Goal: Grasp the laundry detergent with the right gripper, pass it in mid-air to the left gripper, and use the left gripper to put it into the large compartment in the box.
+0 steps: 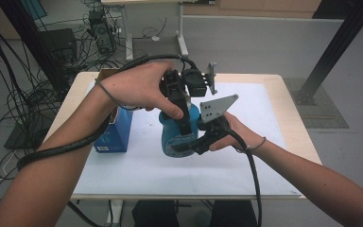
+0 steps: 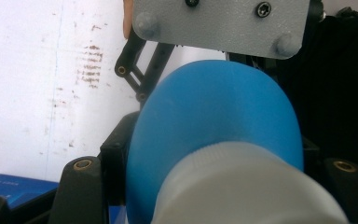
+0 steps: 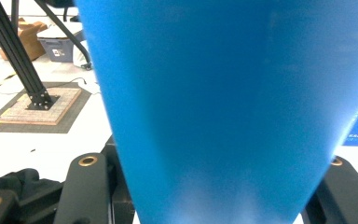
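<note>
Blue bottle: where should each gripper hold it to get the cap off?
Right gripper on the wide body of the bottle, from the side, as it now clamps it. Left gripper from above onto the narrow grey cap: it is round and ridged, suited to twisting.

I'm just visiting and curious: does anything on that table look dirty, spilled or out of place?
Yes, a patch of brownish smudges marks the white sheet covering the table. The blue bottle is clamped between both tongs, and the blue box stands upright beside it; nothing looks spilled.
</note>
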A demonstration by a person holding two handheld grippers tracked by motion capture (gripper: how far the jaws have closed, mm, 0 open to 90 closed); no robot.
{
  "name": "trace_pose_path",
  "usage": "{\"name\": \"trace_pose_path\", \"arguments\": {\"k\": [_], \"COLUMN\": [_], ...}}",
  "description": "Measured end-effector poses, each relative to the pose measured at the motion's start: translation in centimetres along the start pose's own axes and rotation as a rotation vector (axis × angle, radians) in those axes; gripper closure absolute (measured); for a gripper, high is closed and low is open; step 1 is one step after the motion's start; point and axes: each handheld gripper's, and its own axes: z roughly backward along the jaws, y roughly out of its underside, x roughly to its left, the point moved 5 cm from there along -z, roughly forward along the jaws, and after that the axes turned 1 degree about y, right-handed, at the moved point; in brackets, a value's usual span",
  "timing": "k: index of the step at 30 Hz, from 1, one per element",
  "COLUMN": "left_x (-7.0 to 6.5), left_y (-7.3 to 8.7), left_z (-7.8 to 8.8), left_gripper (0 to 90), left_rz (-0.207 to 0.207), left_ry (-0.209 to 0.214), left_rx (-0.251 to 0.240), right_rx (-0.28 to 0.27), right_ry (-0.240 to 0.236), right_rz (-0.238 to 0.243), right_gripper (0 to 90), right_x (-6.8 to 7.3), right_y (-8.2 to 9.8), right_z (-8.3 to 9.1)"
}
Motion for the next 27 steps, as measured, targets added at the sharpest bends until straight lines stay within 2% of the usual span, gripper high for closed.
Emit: {"name": "trace_pose_path", "arguments": {"k": [10,27], "left_x": [0.12,0.36], "left_y": [-0.06,0.25], "left_z": [0.02,-0.12], "left_gripper": [37.7,37.8], "left_rz": [0.001,0.008], "left_ry": [-0.011,-0.008], "left_rx": [-0.016,-0.013], "right_rx": [-0.006,0.003], "right_ry": [0.005,0.003], "right_rz": [-0.001,-0.001], "right_gripper": [41.0,41.0], "right_x": [-0.11,-0.28], "right_y": [-0.04,0.03], "right_z": [-0.02,-0.14]}}
